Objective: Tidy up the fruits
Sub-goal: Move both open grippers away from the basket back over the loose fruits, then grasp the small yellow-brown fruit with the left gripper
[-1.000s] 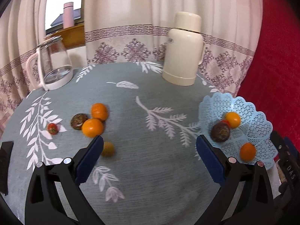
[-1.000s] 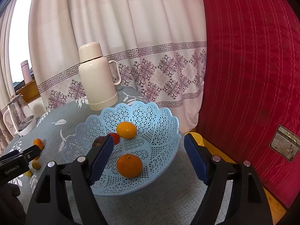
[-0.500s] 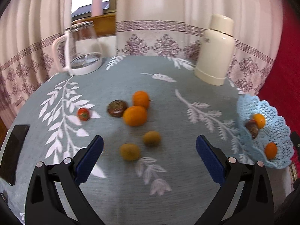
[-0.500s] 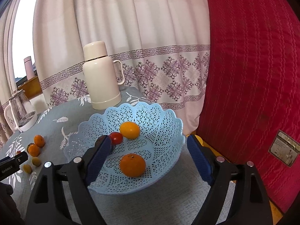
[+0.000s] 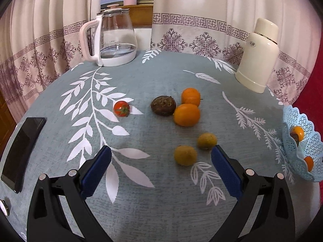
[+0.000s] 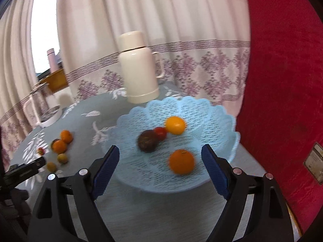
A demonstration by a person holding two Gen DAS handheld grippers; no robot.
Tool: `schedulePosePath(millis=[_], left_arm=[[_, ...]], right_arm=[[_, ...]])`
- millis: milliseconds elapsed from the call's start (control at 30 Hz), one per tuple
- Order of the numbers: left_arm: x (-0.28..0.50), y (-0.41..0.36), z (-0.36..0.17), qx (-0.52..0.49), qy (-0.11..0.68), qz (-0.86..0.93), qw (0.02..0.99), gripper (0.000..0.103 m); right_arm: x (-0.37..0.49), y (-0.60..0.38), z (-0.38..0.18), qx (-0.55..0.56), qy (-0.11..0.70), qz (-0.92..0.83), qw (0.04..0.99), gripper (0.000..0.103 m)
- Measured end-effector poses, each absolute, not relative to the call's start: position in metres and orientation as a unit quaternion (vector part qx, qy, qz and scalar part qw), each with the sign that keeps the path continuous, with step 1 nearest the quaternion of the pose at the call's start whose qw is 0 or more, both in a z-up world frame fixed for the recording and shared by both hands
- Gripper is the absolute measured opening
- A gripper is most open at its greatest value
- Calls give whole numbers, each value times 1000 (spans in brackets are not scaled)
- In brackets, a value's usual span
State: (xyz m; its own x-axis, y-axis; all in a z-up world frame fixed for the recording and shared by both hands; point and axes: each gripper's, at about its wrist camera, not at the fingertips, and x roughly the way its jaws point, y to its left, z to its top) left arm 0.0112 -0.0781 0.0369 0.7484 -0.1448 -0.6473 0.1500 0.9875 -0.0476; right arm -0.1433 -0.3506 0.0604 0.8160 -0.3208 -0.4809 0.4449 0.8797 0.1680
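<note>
table (image 5: 161, 70): round, grey-blue leaf-print cloth; carries everything below.
thermos (image 5: 257, 57): cream, upright, far right edge of the table; not part of the job.
kettle (image 5: 113, 38): glass, white handle, far left; also out of it.
basket (image 6: 212, 117): light blue lattice, right edge of the table, partly cut off in the left view. Holds two oranges, one dark round fruit, one small red one. Reads as thin plastic, so probably light and slides if nudged.
phone (image 5: 22, 151): dark slab at the left table edge.
left gripper (image 5: 160, 168): jaws wide apart, nothing between the pads; hangs over the cloth just short of the loose fruit.
right gripper (image 6: 160, 168): jaws have just been opening, stand wide, nothing held; basket lies beyond the tips.
loose oranges (image 5: 186, 114): two, touching, mid-table. Firm, rounded, likely to roll; take across the widest part.
dark fruit (image 5: 163, 105): wrinkled shell, touching the nearer orange. Likely stiff, light.
yellow-green fruits (image 5: 185, 154): two, nearest the left jaws, apart from each other. Small, probably firm; best first pick.
tomato (image 5: 121, 108): small, red, alone to the left. Soft, thin skin; gentle squeeze only.
hard to read: right view blurred; the fruit kinds are guesses.
</note>
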Motion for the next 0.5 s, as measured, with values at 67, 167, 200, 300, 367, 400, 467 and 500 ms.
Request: schedulePosePath(millis=[67,167,200,300,367,400,467,500], left_arm=[[12,-78,36,5,348,-78,934,100],[14,-80,34,9,353,-77,932,100],[16,-80,33,10,355,-76,932,100],[19,-82,30,15,365,-75,928,100],[22,-82,29,15,370,-77,926,100],[24,-83,28,17,374,-78,924,100],[27,-84,26,20,382,-79,921,100],[29,-85,25,21,384,-79,920,100]], right_arm=[[-140,-335,63,127,227,-181,948,83],[-137,-314,65,113,229,-150,955,83],[-136,-306,66,107,230,-139,957,83],[-132,-289,64,91,237,-113,961,83],[-130,-282,62,86,244,-102,961,83],[-129,-279,61,84,248,-95,960,83],[-128,-272,58,77,254,-85,960,83],[-127,-270,58,75,256,-81,960,83]])
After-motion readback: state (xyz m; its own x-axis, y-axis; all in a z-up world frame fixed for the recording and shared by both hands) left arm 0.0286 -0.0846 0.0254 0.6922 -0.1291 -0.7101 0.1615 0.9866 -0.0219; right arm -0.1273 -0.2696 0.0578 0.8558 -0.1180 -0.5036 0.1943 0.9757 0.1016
